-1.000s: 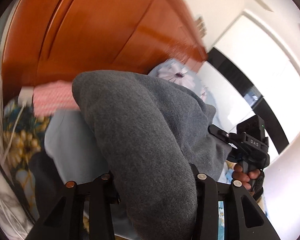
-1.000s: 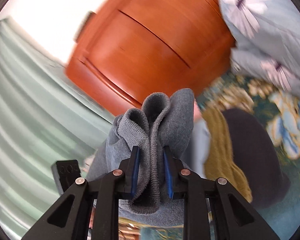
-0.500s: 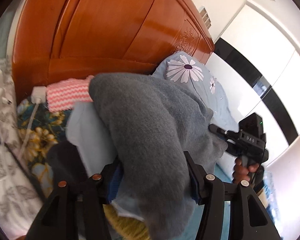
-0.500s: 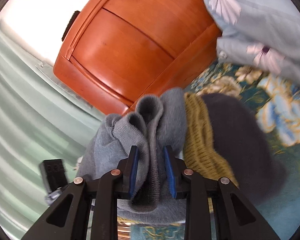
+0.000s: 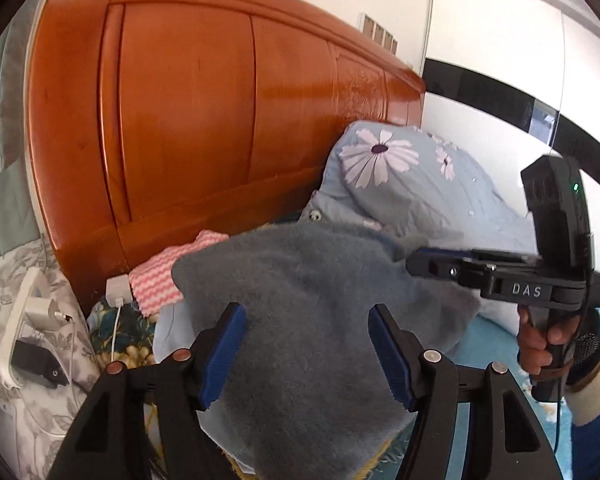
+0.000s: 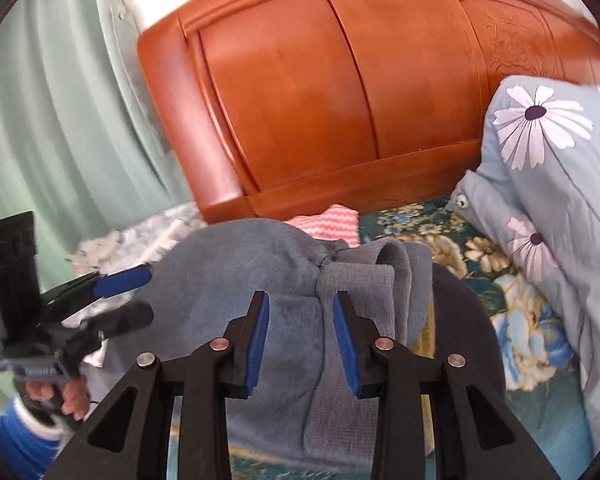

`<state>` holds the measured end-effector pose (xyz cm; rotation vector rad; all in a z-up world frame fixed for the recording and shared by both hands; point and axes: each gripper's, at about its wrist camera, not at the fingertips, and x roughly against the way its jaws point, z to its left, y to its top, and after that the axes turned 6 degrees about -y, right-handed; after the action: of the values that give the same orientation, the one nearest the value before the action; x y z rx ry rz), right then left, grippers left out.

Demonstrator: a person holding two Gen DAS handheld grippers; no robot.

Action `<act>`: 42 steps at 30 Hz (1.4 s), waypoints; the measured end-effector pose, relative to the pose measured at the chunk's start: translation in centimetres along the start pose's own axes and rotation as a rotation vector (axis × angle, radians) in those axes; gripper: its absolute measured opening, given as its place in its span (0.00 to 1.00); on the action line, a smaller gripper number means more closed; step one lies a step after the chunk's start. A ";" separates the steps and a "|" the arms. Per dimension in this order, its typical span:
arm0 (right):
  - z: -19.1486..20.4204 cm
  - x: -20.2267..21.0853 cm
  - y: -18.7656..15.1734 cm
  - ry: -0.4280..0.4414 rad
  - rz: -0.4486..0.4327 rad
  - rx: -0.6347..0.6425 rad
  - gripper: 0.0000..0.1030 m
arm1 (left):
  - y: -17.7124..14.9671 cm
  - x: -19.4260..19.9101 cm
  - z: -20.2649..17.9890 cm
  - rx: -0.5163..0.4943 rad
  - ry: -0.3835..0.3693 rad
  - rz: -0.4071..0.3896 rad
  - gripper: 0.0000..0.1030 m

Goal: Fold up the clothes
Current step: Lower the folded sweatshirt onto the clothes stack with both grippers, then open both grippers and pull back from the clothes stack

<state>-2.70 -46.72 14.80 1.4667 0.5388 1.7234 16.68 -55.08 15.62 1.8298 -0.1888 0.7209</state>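
A folded grey fleece garment (image 5: 308,280) lies on top of a pile of clothes on the bed. My left gripper (image 5: 310,344) is open, its blue pads spread wide on either side of the near end of the fleece. In the right wrist view the same grey garment (image 6: 240,272) lies under my right gripper (image 6: 302,340), which is open with a seam of the cloth in the gap. Under the fleece, a light blue garment (image 5: 172,332) and a dark garment (image 6: 468,328) stick out.
An orange wooden headboard (image 5: 188,120) stands close behind the pile. A pink zigzag cloth (image 5: 160,280) lies against it. Floral blue pillows (image 6: 548,168) fill the right. A power strip with chargers (image 5: 32,320) lies at the left, near a green curtain (image 6: 60,120).
Both grippers have lowered the grey garment onto the pile and let go. The left jaws have spread wide and the right jaws have opened slightly.
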 end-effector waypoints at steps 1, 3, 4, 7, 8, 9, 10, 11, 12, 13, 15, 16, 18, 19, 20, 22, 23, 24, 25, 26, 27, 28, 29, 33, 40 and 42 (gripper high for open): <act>-0.1 -0.7 -0.1 -0.011 0.006 -0.009 0.33 | -0.2 -0.4 0.2 0.000 0.007 0.005 0.66; -0.3 -2.0 -0.2 -0.033 0.018 -0.026 0.33 | -0.6 -1.1 0.4 -0.007 0.014 0.013 0.66; -0.5 -2.6 -0.2 -0.030 0.022 -0.039 0.33 | -0.8 -1.4 0.5 -0.011 0.017 0.016 0.66; -1.5 -3.5 -0.3 -0.013 0.018 -0.068 0.33 | -1.1 -2.0 0.8 -0.015 0.021 0.023 0.66; -1.6 -3.5 -0.4 -0.011 0.014 -0.075 0.33 | -1.1 -2.1 0.9 -0.015 0.019 0.024 0.66; -1.6 -3.2 -0.4 -0.014 0.010 -0.086 0.33 | -1.0 -2.2 1.0 -0.011 0.017 0.025 0.66; -1.6 -3.0 -0.4 -0.018 0.005 -0.099 0.33 | -0.9 -2.1 1.0 -0.001 0.013 0.025 0.66; -1.6 -2.7 -0.4 -0.022 0.001 -0.112 0.33 | -0.7 -1.9 1.0 0.012 0.005 0.021 0.66; -1.4 -2.1 -0.5 -0.033 -0.015 -0.121 0.33 | -0.6 -1.5 1.0 0.028 -0.006 0.011 0.66; -1.1 -1.5 -0.6 -0.044 -0.031 -0.120 0.33 | -0.5 -0.8 0.9 0.043 -0.015 -0.003 0.66; -0.2 0.1 -1.3 -0.068 -0.059 -0.107 0.33 | -0.6 0.3 0.8 0.068 -0.022 -0.036 0.66; 0.3 1.0 -1.8 -0.082 -0.070 -0.101 0.33 | -0.7 0.8 0.6 0.073 -0.018 -0.052 0.66; 1.2 2.6 -3.1 -0.094 -0.089 -0.088 0.33 | -1.3 1.6 -0.2 0.073 0.006 -0.078 0.66; 1.7 3.2 -3.9 -0.099 -0.094 -0.082 0.33 | -1.7 1.8 -0.6 0.071 0.014 -0.081 0.67; 2.1 3.7 -4.8 -0.105 -0.097 -0.077 0.33 | -2.2 2.1 -1.2 0.069 0.027 -0.083 0.67; 2.9 4.6 -6.5 -0.118 -0.101 -0.063 0.40 | -3.3 2.7 -2.3 0.057 0.058 -0.104 0.69; 3.3 5.0 -7.4 -0.133 -0.102 -0.056 0.44 | -3.9 3.0 -2.8 0.054 0.065 -0.113 0.72; 3.6 5.2 -8.2 -0.149 -0.100 -0.049 0.50 | -4.5 3.4 -3.3 0.058 0.068 -0.120 0.73; 3.9 5.3 -9.0 -0.164 -0.097 -0.042 0.53 | -5.2 3.7 -3.7 0.064 0.071 -0.125 0.75; 4.2 5.5 -9.7 -0.179 -0.095 -0.034 0.54 | -5.8 4.0 -4.0 0.069 0.076 -0.132 0.76; 4.4 5.6 -10.5 -0.188 -0.097 -0.031 0.58 | -6.5 4.3 -4.4 0.075 0.078 -0.137 0.77; 4.6 5.6 -11.4 -0.195 -0.102 -0.029 0.59 | -7.1 4.6 -4.7 0.080 0.076 -0.142 0.79; 4.8 5.7 -12.2 -0.202 -0.106 -0.027 0.59 | -7.7 4.8 -4.9 0.085 0.075 -0.145 0.79; 5.3 5.9 -15.5 -0.229 -0.129 -0.029 0.72 | -10.7 5.3 -5.8 0.109 0.069 -0.156 0.83; 4.4 5.2 -20.5 -0.316 -0.185 -0.092 0.73 | -16.5 3.4 -5.8 0.142 0.130 -0.135 0.98; 4.3 4.7 -20.9 -0.340 -0.180 -0.069 0.73 | -17.6 2.4 -5.6 0.139 0.153 -0.118 1.00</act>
<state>7.45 -31.26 3.10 1.5684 0.4100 1.3062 24.56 -42.82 4.02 1.8904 0.0705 0.8037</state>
